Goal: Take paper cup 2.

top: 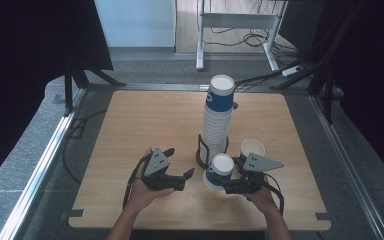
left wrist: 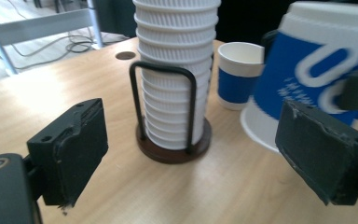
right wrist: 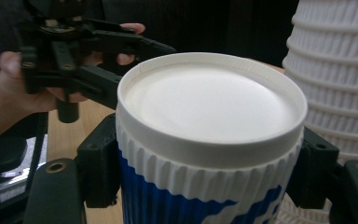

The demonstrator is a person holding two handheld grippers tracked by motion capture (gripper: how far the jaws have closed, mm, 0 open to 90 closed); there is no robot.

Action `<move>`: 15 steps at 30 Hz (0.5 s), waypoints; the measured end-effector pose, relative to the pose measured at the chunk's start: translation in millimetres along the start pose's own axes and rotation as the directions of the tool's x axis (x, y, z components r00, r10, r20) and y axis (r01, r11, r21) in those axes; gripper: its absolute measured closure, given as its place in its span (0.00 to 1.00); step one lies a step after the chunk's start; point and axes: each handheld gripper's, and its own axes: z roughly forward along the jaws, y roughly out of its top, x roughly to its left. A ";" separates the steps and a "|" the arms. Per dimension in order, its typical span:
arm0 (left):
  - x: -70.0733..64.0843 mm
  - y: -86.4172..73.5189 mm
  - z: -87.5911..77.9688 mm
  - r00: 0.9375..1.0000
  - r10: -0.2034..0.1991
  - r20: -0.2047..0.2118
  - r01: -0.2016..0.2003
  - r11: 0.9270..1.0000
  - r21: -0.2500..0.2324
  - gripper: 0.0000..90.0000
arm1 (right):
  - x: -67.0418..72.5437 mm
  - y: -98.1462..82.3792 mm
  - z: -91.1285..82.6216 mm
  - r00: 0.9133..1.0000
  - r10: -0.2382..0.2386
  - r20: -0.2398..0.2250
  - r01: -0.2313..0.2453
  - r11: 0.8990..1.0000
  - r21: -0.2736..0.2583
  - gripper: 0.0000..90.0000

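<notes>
The blue-and-white cup (top: 219,171) is sitting clamped upside down in the right gripper (top: 230,184), just beside the cup stack (top: 217,120) in its wire holder (top: 200,152); left gripper (top: 180,172) is hovering nearby, jaws wide apart, gripping nothing

White ribbed cups (top: 216,126) stacked, the top one (top: 221,95) blue-banded; held cup (right wrist: 205,154) blue with white markings and white rim; another blue-and-white cup (left wrist: 237,74); black wire holder (left wrist: 168,100) on a dark brown base; pale wood table (top: 145,120); black grippers (top: 177,175)
</notes>
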 end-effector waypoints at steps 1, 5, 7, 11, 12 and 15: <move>-0.2 -2.3 -1.3 1.000 -0.005 0.001 0.005 1.000 -0.002 0.10 | 0.5 -1.4 1.9 1.000 0.001 0.002 -0.001 1.000 0.005 0.30; 1.2 -9.5 -3.7 1.000 -0.005 0.007 0.005 1.000 0.017 0.10 | 0.4 -5.5 7.6 1.000 0.013 0.004 -0.013 1.000 0.010 0.30; 2.6 -12.8 -4.5 1.000 -0.020 0.019 0.020 1.000 0.017 0.10 | 0.2 -7.7 10.2 1.000 0.019 0.003 -0.019 1.000 0.012 0.30; 2.3 -16.2 -3.3 0.999 -0.037 0.030 0.037 0.999 0.023 0.11 | -1.3 -13.9 17.7 1.000 0.029 0.010 -0.029 0.999 0.028 0.30; 0.8 -16.7 -3.3 0.999 -0.033 0.035 0.033 0.999 0.026 0.11 | -1.8 -15.3 19.8 0.999 0.030 0.014 -0.030 0.999 0.033 0.30; -1.6 -17.5 -2.9 0.999 -0.017 0.028 0.016 0.999 0.037 0.11 | -2.2 -18.7 23.7 0.999 0.034 0.019 -0.035 0.998 0.043 0.30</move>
